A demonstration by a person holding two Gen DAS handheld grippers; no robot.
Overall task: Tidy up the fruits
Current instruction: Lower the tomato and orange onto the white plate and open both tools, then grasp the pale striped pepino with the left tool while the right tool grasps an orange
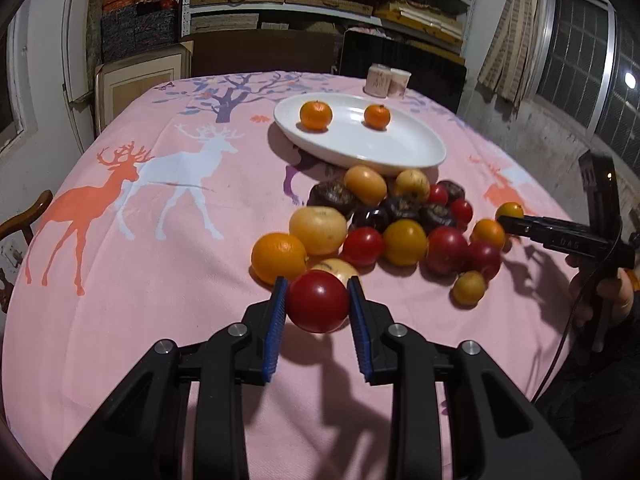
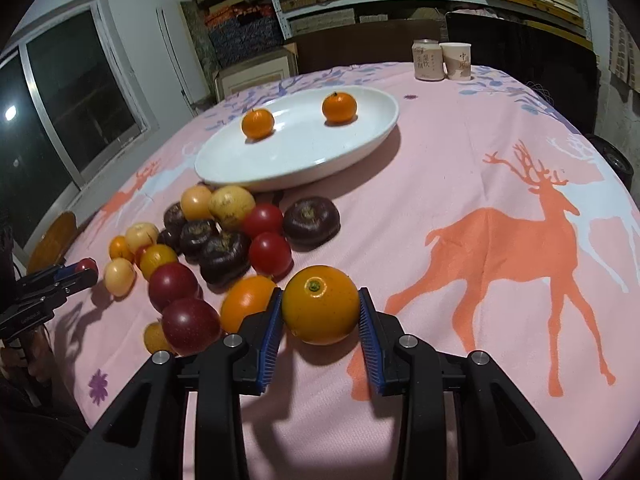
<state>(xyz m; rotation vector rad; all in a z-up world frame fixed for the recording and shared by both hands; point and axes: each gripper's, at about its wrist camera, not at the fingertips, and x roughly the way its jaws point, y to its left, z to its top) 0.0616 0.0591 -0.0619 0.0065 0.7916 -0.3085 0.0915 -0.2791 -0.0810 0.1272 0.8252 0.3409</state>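
My right gripper (image 2: pixel 320 312) clasps the orange (image 2: pixel 320 310) at the pile's near edge; my left gripper (image 1: pixel 318 300) clasps a red tomato (image 1: pixel 318 301). The white plate (image 2: pixel 360 152) lies far beyond the pile, nearer my right.

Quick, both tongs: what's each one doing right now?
Left tongs: closed on a red tomato.
Right tongs: closed on an orange.

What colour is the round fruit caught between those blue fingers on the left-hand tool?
Red fruit: deep, glossy red, clearest in the left wrist view.
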